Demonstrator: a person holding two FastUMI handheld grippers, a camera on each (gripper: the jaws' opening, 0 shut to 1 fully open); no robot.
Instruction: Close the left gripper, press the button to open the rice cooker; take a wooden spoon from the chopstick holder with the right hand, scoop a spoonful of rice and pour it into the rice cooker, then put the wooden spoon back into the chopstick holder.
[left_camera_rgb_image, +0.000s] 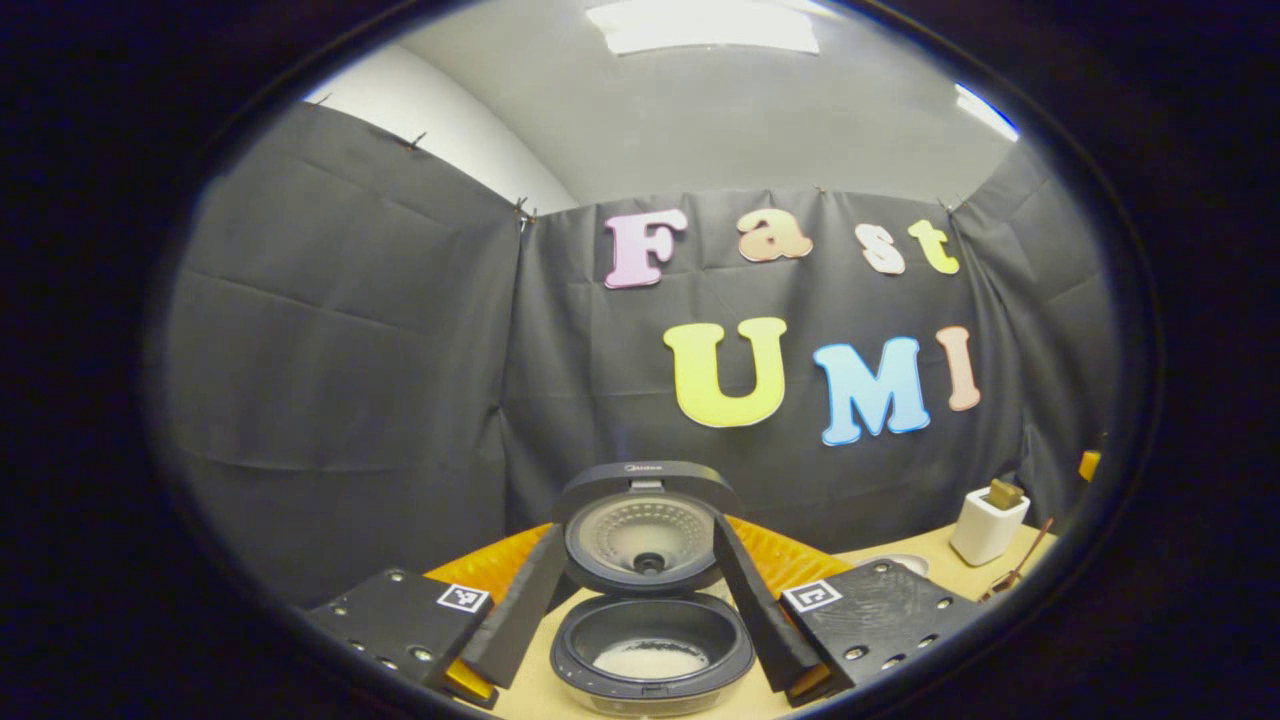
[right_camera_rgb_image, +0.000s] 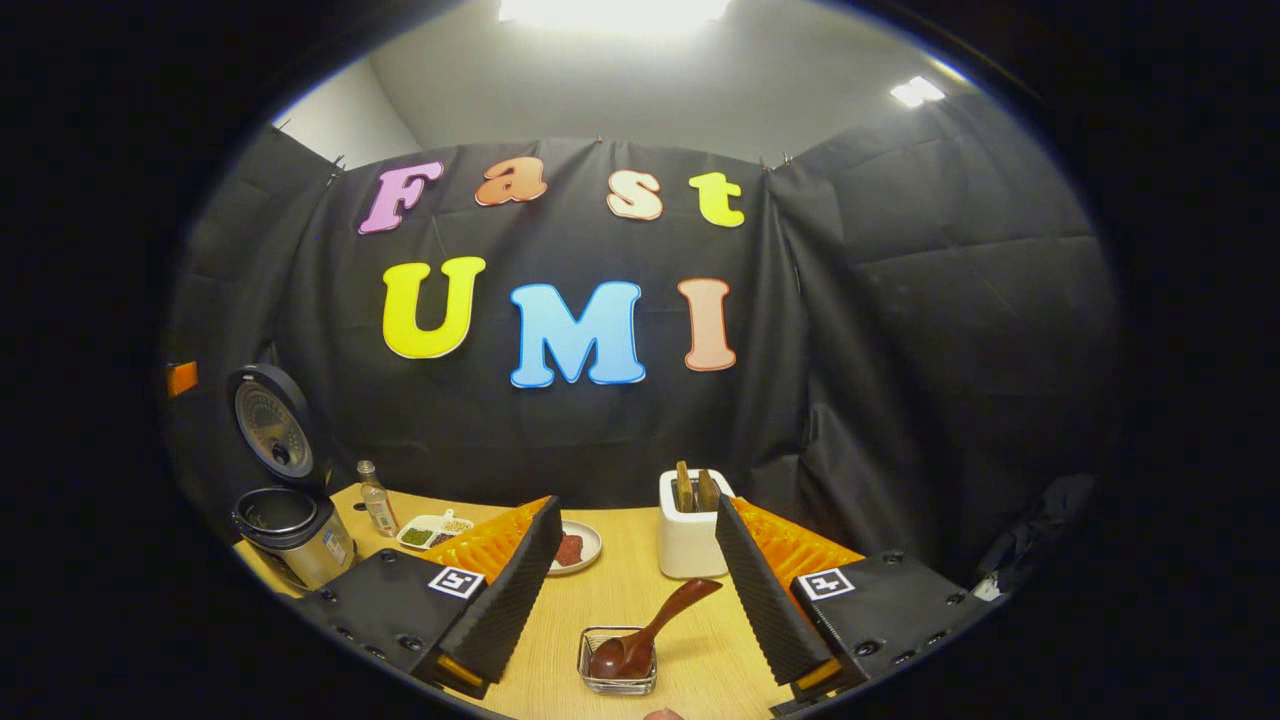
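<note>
In the left gripper view we look between the spread fingers of our left claw (left_camera_rgb_image: 645, 640), which grips nothing, straight at the rice cooker (left_camera_rgb_image: 652, 655). Its lid (left_camera_rgb_image: 645, 530) stands open, so the button press looks done, and something pale lies in the pot. The white chopstick holder (left_camera_rgb_image: 987, 525) stands to the cooker's right.

In the right gripper view our right claw (right_camera_rgb_image: 630, 625) is spread and empty. Just in front of the holder (right_camera_rgb_image: 690, 535), the wooden spoon (right_camera_rgb_image: 650, 630) rests with its bowl in a small glass dish (right_camera_rgb_image: 617, 662). Returning the spoon appears left. A bottle (right_camera_rgb_image: 376, 498), a divided tray (right_camera_rgb_image: 432, 530) and a plate (right_camera_rgb_image: 575, 548) sit left of the holder, clear of the way.
</note>
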